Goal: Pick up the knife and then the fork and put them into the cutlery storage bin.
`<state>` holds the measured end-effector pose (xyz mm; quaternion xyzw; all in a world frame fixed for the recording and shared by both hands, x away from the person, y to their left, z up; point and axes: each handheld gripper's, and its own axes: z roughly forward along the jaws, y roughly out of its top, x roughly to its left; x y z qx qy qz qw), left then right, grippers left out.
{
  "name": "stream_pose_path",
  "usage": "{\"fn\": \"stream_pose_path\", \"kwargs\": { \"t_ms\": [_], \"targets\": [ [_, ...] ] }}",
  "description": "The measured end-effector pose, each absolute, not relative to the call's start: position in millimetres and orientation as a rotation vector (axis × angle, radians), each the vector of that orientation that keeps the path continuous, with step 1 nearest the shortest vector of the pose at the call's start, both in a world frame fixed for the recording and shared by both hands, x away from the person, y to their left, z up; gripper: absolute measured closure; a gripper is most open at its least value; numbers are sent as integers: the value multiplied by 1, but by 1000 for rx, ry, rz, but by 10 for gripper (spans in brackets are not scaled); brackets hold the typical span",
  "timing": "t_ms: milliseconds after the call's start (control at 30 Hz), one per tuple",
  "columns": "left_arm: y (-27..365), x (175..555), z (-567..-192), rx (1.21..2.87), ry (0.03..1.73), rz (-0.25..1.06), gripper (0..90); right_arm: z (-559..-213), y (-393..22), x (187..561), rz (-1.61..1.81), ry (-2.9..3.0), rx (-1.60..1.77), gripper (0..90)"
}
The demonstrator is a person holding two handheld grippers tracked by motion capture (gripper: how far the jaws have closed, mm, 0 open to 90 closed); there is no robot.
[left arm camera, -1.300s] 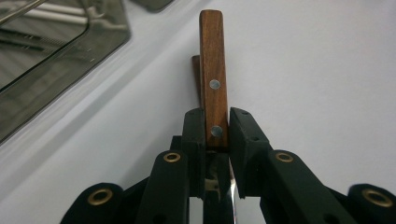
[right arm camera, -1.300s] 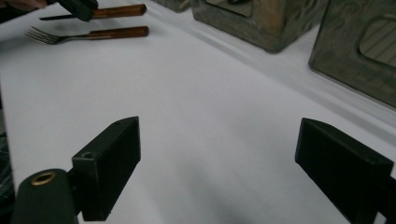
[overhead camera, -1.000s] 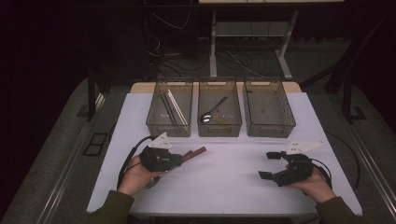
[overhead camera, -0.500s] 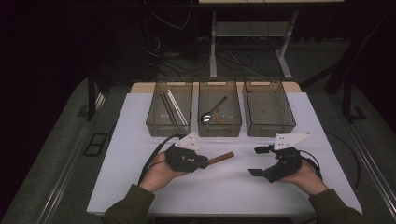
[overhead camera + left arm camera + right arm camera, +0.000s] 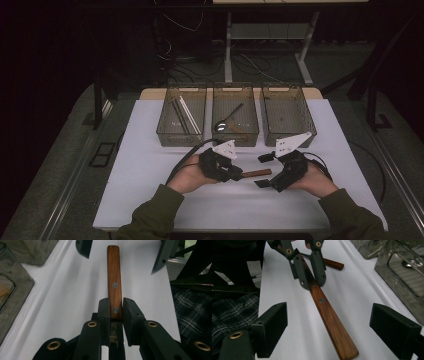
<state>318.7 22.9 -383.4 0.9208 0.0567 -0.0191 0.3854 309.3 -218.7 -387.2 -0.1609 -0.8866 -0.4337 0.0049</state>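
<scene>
A utensil with a brown riveted wooden handle [image 5: 256, 173] is held level over the white table [image 5: 150, 150]. My left gripper [image 5: 234, 174] is shut on it where the handle [image 5: 114, 277] meets the metal part, and the handle sticks out to the right. My right gripper [image 5: 263, 170] faces it, open, with one jaw on either side of the handle's free end and not touching it. In the right gripper view the handle [image 5: 329, 317] runs between those wide jaws of the right gripper [image 5: 332, 332] up to the left gripper [image 5: 310, 272].
Three clear bins stand in a row at the back: the left bin [image 5: 165, 131] holds long sticks, the middle bin [image 5: 252, 131] a spoon, and the right bin [image 5: 306, 119] looks bare. Another brown wooden end [image 5: 333, 264] lies on the table behind the left gripper.
Both hands have moved toward the middle of the table. The left gripper carried the handle rightward, the right gripper came left, and the handle's end now lies between the right gripper's jaws.
</scene>
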Motion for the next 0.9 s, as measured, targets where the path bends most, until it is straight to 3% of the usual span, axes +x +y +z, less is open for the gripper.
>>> {"fn": "stream_pose_path", "kwargs": {
  "t_ms": [233,667,900],
  "targets": [
    [18,315,-386,2379,45,-34,763,-397,-208,303,-1262,-2833,-436,202],
    [13,305,-389,2402,-1,-104,763,-409,-198,299,-1087,-2902,-256,600],
    [12,306,-391,2414,-44,-100,763,-411,-194,296,-1064,-2890,-213,714]
  ]
}}
